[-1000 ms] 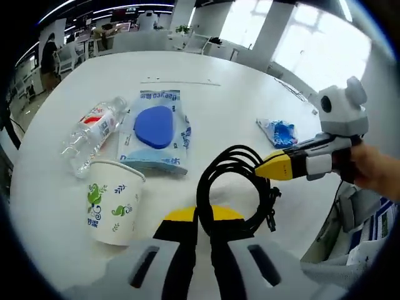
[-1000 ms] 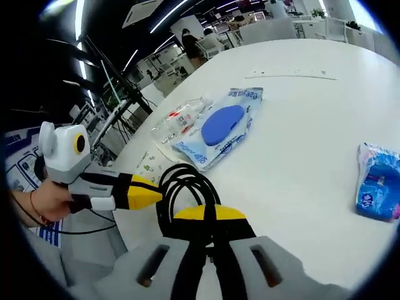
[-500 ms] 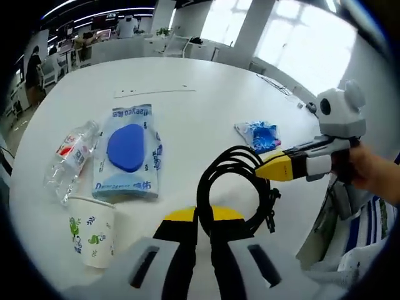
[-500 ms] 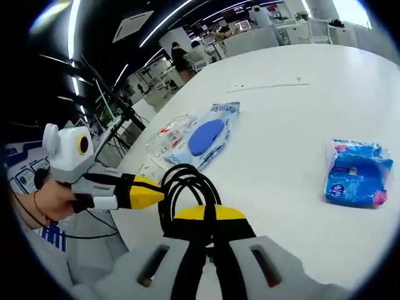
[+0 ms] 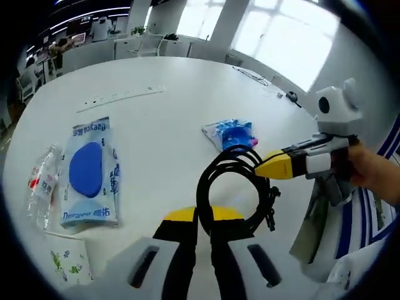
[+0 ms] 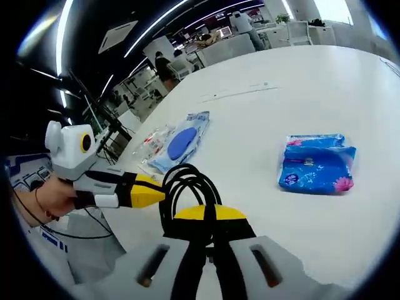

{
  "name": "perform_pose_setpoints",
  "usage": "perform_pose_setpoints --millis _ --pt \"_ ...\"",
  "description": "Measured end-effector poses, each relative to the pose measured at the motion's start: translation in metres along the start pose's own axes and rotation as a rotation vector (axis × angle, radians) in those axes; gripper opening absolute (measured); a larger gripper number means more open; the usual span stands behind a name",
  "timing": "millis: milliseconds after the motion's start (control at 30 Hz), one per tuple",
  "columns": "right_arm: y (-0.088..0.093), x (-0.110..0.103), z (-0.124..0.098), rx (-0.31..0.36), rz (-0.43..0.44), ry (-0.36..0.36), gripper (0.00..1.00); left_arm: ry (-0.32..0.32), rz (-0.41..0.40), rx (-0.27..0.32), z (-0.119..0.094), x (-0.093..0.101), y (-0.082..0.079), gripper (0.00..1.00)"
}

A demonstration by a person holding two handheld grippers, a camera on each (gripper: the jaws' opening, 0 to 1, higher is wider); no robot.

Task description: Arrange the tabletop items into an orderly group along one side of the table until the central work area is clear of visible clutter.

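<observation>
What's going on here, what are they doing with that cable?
A person has a handheld gripper in each hand, and both the left gripper and the right gripper have their jaws shut on the same coiled black cable, holding it between them at the edge of the white table. The blue tissue pack, the wet wipes pack, the plastic bottle and the paper cup lie spread across the table.

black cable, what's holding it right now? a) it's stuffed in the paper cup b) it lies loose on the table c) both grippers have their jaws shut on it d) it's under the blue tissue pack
c: the coiled black cable is pinched by the left gripper, and the right gripper is shut on the same coil, clear of the blue tissue pack lying on the white table.
</observation>
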State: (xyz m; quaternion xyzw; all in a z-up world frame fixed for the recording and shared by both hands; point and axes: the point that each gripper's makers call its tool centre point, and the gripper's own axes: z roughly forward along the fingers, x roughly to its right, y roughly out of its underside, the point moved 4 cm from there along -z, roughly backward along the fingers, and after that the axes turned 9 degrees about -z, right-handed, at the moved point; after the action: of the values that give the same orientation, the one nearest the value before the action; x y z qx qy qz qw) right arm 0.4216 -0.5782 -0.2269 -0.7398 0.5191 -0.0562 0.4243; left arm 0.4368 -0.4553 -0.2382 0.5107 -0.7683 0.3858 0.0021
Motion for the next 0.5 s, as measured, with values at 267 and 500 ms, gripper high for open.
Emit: perform_pose_setpoints --millis 267,500 --pt "0.002 0.022 -0.017 -0.004 0.021 0.039 0.0 0.043 0.032 -0.035 0.02 0.021 -0.006 0.03" --pt "0.008 0.04 -0.021 -0.025 0.036 0.055 0.0 0.067 0.024 -0.067 0.039 0.031 -0.005 0.03"
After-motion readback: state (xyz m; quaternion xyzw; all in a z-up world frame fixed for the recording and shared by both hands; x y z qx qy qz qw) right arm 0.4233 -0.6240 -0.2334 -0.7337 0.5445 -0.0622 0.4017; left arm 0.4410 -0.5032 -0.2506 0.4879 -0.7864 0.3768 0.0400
